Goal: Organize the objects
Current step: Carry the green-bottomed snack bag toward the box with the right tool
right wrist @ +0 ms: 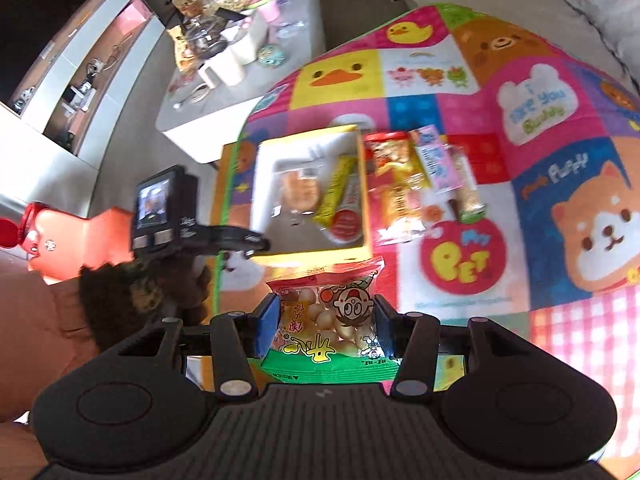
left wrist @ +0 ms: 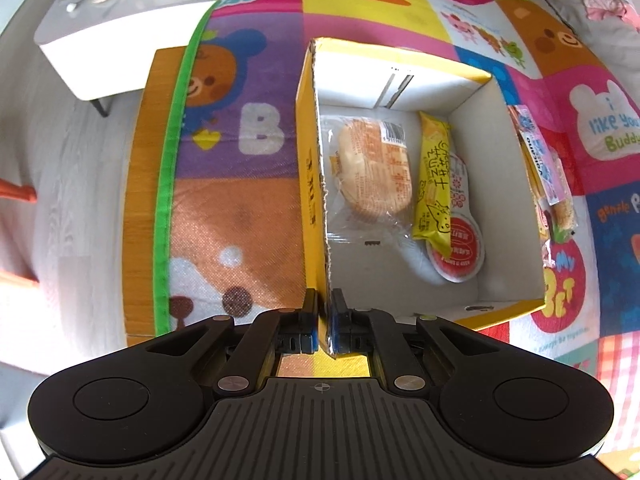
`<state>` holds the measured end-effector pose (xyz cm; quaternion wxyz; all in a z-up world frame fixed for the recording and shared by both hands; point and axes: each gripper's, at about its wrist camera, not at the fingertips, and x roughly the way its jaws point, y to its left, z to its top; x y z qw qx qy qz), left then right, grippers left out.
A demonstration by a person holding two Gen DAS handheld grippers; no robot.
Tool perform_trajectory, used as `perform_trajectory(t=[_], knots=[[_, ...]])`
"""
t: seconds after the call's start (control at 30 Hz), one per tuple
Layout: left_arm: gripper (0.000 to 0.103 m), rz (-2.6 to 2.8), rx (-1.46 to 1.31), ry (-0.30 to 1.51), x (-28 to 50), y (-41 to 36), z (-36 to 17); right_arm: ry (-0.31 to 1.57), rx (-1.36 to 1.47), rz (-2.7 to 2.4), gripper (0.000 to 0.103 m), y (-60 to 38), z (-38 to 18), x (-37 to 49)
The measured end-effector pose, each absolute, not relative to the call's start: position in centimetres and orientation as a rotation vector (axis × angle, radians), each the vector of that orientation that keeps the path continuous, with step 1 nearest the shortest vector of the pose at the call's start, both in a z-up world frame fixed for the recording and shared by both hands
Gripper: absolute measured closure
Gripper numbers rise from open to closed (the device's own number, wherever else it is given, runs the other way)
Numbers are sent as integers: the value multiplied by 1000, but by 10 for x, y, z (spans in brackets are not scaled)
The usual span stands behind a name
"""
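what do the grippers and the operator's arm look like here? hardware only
Both grippers, left gripper and right gripper, are matte black with ribbed bodies, round side caps, silver pivot pins and blue pads. Seen from the right wrist, the left unit carries a small screen camera; the sleeve is dark brown fleece.

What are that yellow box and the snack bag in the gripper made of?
The box looks like corrugated cardboard, printed yellow outside and white inside: its cut edge shows the fluted layer where the left gripper pinches the wall. The snack bag in the right gripper seems to be glossy printed plastic film, partly clear, since round snacks show through.
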<state>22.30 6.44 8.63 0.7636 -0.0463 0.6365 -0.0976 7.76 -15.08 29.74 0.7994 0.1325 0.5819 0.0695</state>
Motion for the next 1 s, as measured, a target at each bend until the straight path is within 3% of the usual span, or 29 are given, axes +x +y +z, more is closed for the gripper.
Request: perform_trajectory(t=[0.67, 1.0], knots=[[95, -245, -86, 1369, 218, 64, 90, 1119, 284, 145, 54, -102, 335, 115], [95, -232, -106, 1372, 217, 65, 89, 1056, 343, 76, 47, -123, 334, 133]])
